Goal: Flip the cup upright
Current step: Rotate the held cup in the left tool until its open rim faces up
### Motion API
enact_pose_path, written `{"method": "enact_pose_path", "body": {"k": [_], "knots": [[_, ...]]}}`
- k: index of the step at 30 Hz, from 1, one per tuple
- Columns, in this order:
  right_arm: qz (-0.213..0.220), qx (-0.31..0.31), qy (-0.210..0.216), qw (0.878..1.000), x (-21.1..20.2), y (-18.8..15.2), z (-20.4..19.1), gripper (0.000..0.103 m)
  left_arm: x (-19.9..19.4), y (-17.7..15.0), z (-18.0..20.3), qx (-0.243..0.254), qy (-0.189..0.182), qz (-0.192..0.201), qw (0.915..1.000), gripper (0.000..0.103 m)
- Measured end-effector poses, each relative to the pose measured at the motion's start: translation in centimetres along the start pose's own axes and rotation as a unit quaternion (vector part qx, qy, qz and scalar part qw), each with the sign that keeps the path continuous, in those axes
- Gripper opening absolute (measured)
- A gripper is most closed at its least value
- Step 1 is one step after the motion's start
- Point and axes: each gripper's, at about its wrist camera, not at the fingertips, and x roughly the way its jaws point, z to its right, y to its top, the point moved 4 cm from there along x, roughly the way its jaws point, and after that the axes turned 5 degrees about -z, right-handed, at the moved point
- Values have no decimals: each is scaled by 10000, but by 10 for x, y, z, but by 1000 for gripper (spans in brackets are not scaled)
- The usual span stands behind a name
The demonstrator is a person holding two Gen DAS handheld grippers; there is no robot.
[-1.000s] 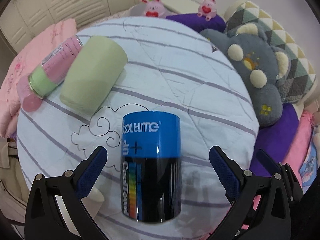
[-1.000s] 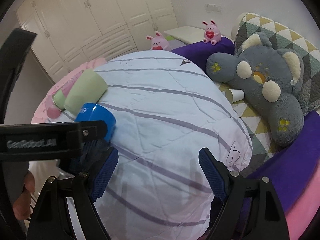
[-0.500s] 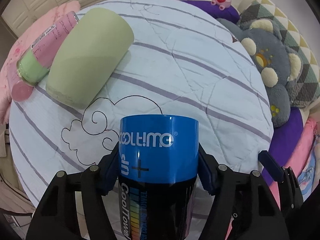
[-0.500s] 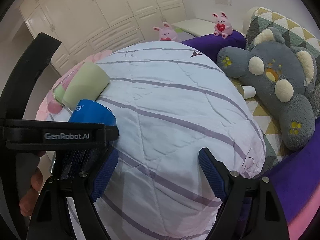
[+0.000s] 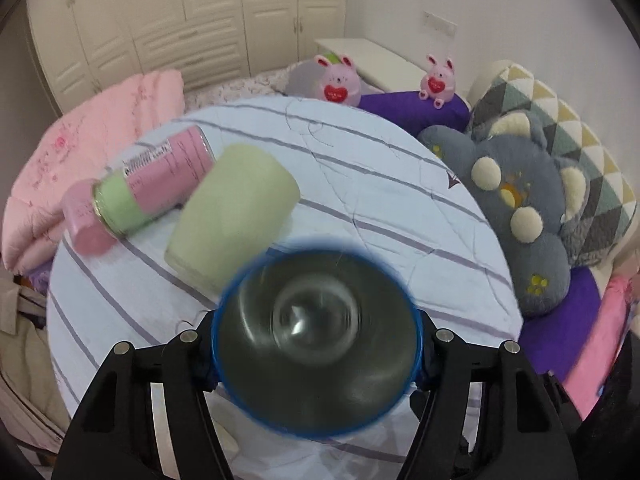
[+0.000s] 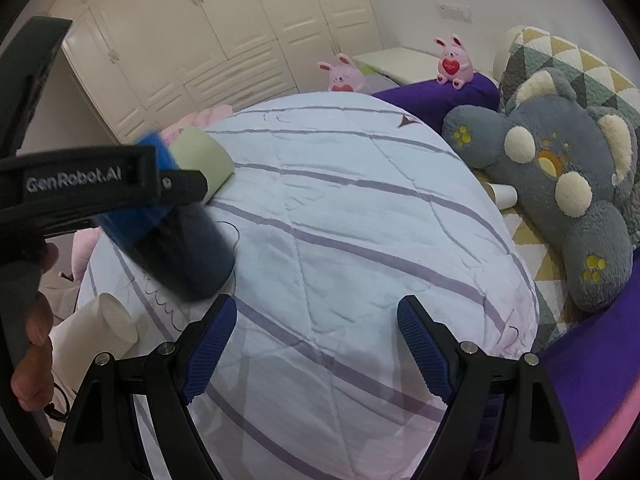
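My left gripper [image 5: 316, 344] is shut on the blue and black cup [image 5: 316, 344]; its round end faces the left wrist camera, blurred by motion. In the right wrist view the same cup [image 6: 180, 248] is tilted and held above the striped quilt [image 6: 360, 240] by the left gripper [image 6: 160, 200]. A pale green cup [image 5: 236, 212] lies on its side on the quilt behind it. My right gripper [image 6: 316, 344] is open and empty over the quilt's near part.
A pink and green bottle [image 5: 152, 184] lies beside the green cup. A grey plush bear [image 5: 516, 212] sits at the right, two pink bunny toys [image 5: 336, 84] at the back. A white paper cup [image 6: 108, 324] lies at the quilt's left edge.
My left gripper closed on the blue cup, lifted it off the quilt and is turning it, so its round end now faces the camera. The right gripper stayed open.
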Motion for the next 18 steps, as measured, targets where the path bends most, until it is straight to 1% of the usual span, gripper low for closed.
{"method": "enact_pose_path", "body": {"k": [1, 3, 7, 9, 11, 13, 14, 16, 18], "knots": [[-4, -28, -16, 10000, 1, 0, -2, 84, 4, -1, -1, 22, 15, -81, 10000, 68], [-15, -45, -12, 10000, 4, 1, -4, 84, 5, -1, -4, -60, -87, -132, 9999, 68], [6, -73, -57, 10000, 4, 1, -8, 84, -4, 0, -7, -63, -82, 70, 9999, 68], [-1, -78, -63, 9999, 5, 1, -10, 84, -5, 2, -6, -33, -37, 86, 10000, 68], [21, -64, -105, 9999, 7, 2, -11, 84, 1, 2, -6, -21, -16, -30, 10000, 68], [-73, -110, -179, 9998, 12, 4, -13, 84, 3, 0, -7, -67, -101, -147, 9998, 68], [-90, -122, -184, 9997, 12, 5, -13, 84, 0, -1, -8, -32, -70, -150, 9999, 68], [-38, -136, -181, 9997, 7, 3, -12, 84, -4, -6, -8, 124, 9, -197, 9997, 76], [-31, -159, -224, 9996, 3, 2, -11, 84, -12, -15, -9, 180, -101, -178, 9996, 87]]}}
